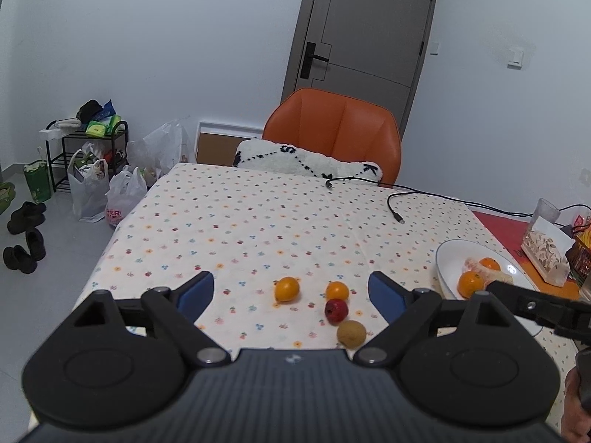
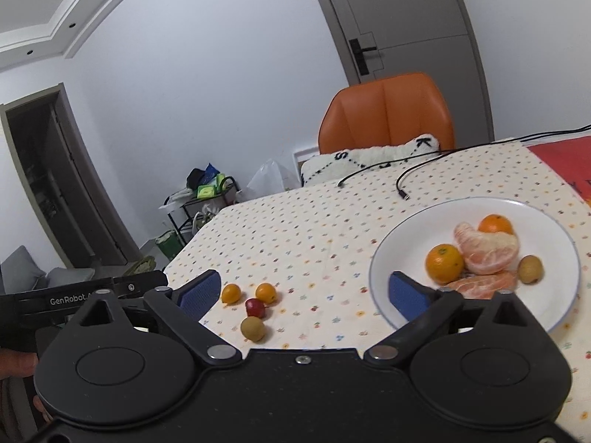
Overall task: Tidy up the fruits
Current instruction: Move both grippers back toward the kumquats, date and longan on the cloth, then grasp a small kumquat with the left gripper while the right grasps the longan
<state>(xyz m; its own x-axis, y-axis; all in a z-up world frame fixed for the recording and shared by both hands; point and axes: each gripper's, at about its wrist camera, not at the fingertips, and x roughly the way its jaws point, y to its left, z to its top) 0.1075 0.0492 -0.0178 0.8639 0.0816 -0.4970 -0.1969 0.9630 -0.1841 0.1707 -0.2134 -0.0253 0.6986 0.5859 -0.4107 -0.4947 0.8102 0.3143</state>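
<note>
Several small fruits lie loose on the flowered tablecloth: two orange kumquats (image 1: 286,289) (image 1: 337,291), a red fruit (image 1: 336,311) and a tan longan (image 1: 351,333). My left gripper (image 1: 291,289) hovers open just before them, nothing between its blue pads. The same group shows in the right wrist view: kumquats (image 2: 231,293) (image 2: 266,292), red fruit (image 2: 255,307), longan (image 2: 253,328). A white plate (image 2: 391,254) holds two oranges (image 2: 444,263), peeled mandarin pieces (image 2: 487,251) and a longan (image 2: 530,268). My right gripper (image 2: 304,291) is open and empty, its right finger over the plate's near rim.
An orange chair (image 1: 334,133) with a white cushion (image 1: 306,160) stands at the table's far side. Two black cables (image 1: 397,206) lie on the cloth. A snack bag (image 1: 546,254) and glass (image 1: 546,210) sit right of the plate. Bags, shoes and a rack are on the floor left.
</note>
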